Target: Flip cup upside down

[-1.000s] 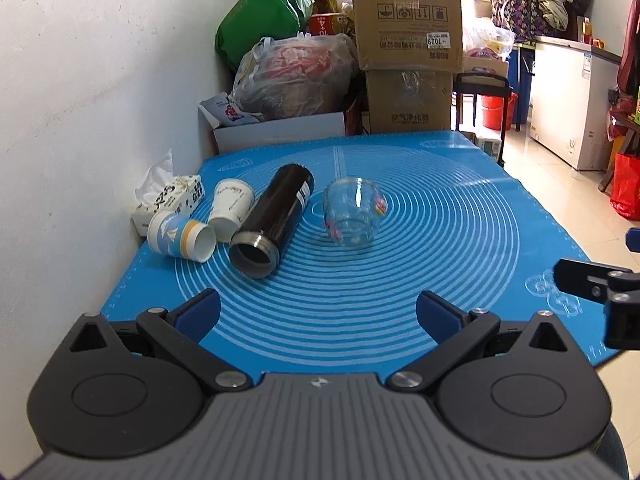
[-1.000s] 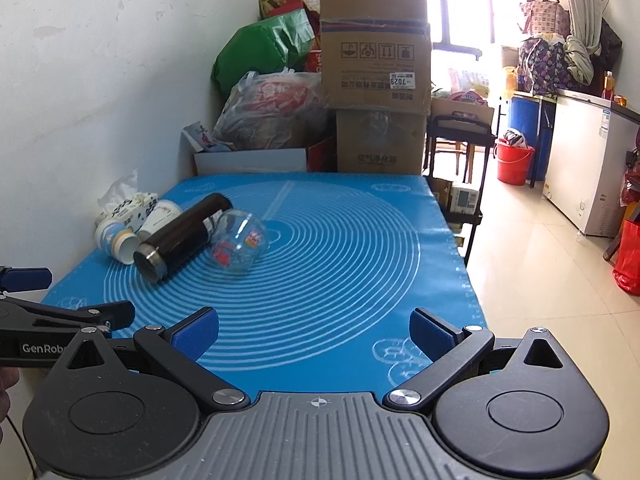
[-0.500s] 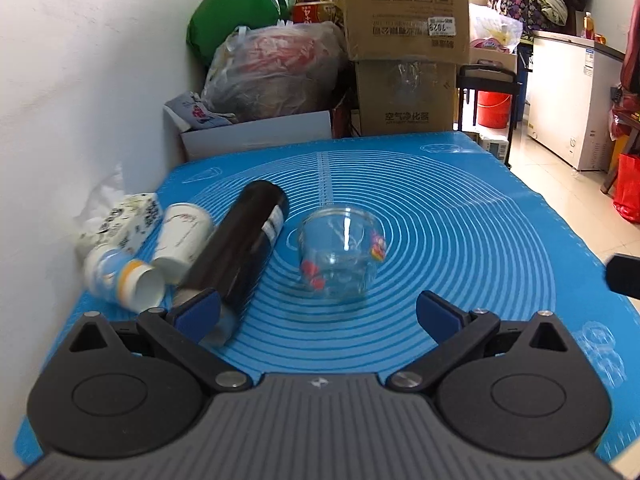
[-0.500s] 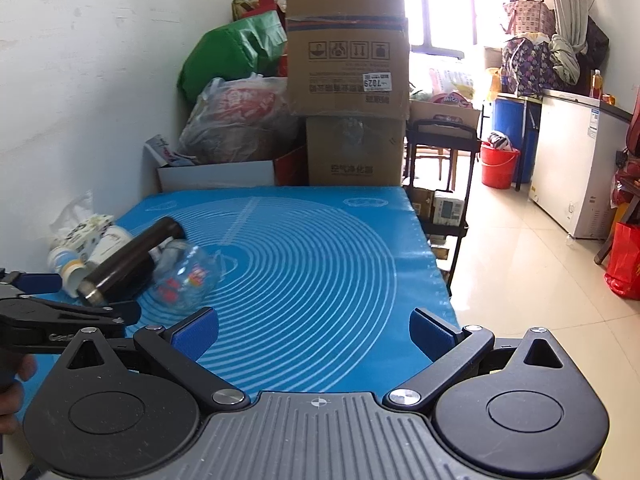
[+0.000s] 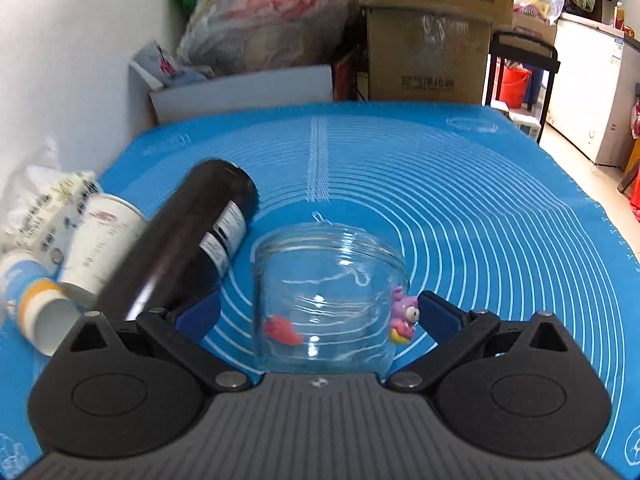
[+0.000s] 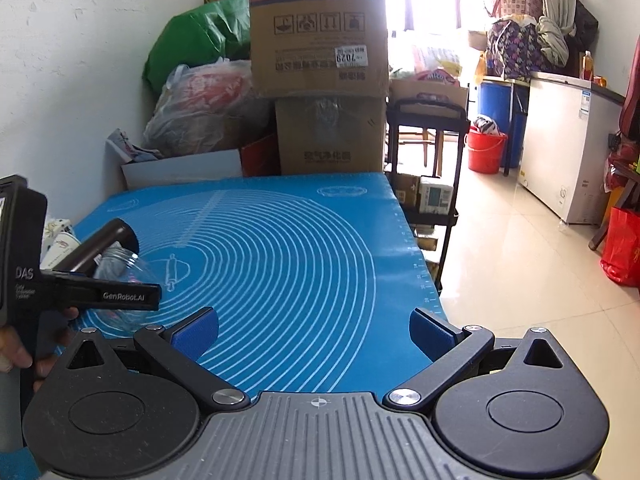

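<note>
A clear glass cup [image 5: 326,296] with small cartoon stickers lies on its side on the blue mat [image 5: 460,216], its mouth facing away from me. My left gripper [image 5: 316,316] is open, with its blue fingers on either side of the cup, close to its walls. The cup also shows in the right wrist view [image 6: 120,270], partly hidden behind the left gripper's body. My right gripper [image 6: 314,330] is open and empty, above the mat's near right part.
A black flask [image 5: 176,248] lies on its side just left of the cup. Two paper cups [image 5: 100,240] and a tissue pack lie further left by the wall. Boxes and bags [image 5: 424,52] stand behind the table. The mat's right edge drops to the floor.
My left gripper has moved forward to the glass cup, which now sits between its open fingers. The right gripper has shifted slightly and stays open.
</note>
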